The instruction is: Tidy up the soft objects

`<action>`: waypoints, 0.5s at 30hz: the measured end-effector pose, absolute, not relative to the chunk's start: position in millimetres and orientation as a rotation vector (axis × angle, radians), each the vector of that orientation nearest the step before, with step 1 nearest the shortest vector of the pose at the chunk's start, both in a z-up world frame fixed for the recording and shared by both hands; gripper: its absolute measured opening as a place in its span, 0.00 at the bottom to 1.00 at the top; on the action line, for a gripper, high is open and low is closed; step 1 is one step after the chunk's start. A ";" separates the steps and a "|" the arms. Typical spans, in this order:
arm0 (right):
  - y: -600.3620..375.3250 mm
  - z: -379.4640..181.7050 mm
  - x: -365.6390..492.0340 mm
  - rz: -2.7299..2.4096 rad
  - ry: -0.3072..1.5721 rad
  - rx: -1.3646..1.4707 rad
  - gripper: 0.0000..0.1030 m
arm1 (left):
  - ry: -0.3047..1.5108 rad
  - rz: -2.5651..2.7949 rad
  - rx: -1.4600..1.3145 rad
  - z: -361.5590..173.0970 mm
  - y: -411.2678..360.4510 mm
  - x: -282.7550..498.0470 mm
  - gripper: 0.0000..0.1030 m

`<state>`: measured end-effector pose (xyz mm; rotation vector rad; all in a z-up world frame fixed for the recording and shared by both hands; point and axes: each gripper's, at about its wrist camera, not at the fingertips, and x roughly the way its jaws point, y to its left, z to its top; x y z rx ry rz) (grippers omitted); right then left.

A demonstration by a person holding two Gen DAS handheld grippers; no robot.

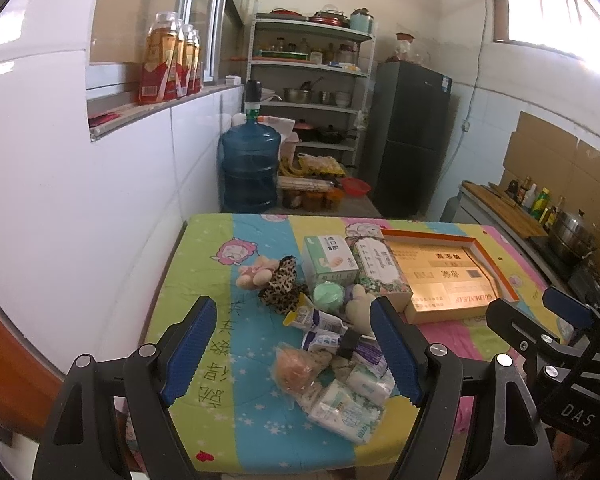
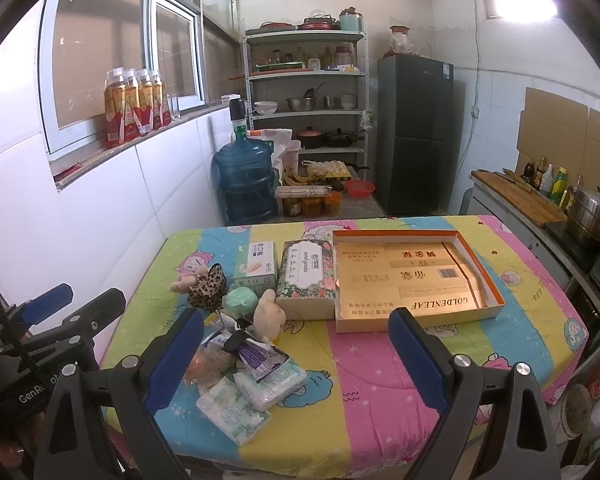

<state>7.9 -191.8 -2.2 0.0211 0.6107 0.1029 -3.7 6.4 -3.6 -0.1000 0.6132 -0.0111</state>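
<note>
A heap of soft things lies on the table's left half: tissue packs (image 1: 346, 410) (image 2: 268, 384), a bagged orange puff (image 1: 296, 368), a cream plush (image 2: 269, 316), a green sponge ball (image 1: 329, 296) (image 2: 241, 300), a leopard-print toy (image 1: 281, 284) (image 2: 208, 284) and a pink plush (image 1: 254, 272). An open orange-rimmed gold box (image 2: 416, 280) (image 1: 448, 276) sits to the right. My left gripper (image 1: 296, 354) is open and empty, above the near heap. My right gripper (image 2: 300, 360) is open and empty, above the table's front.
Two tissue boxes (image 2: 256, 268) (image 2: 306, 280) stand behind the heap. The table has a colourful cartoon cloth (image 2: 380, 380). Behind are a blue water jug (image 2: 246, 184), a shelf with pots (image 2: 306, 92) and a dark fridge (image 2: 414, 132). A stove counter (image 2: 540, 208) runs along the right.
</note>
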 end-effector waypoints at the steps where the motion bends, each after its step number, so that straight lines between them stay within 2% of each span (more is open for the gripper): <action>1: -191.8 -2.2 7.8 0.103 0.610 0.021 0.92 | 0.613 -0.011 -0.100 -3.5 6.5 -4.1 0.78; 15: -190.9 -8.5 9.6 0.113 0.622 0.021 0.92 | 0.616 -0.012 -0.103 -5.4 6.2 -3.9 0.78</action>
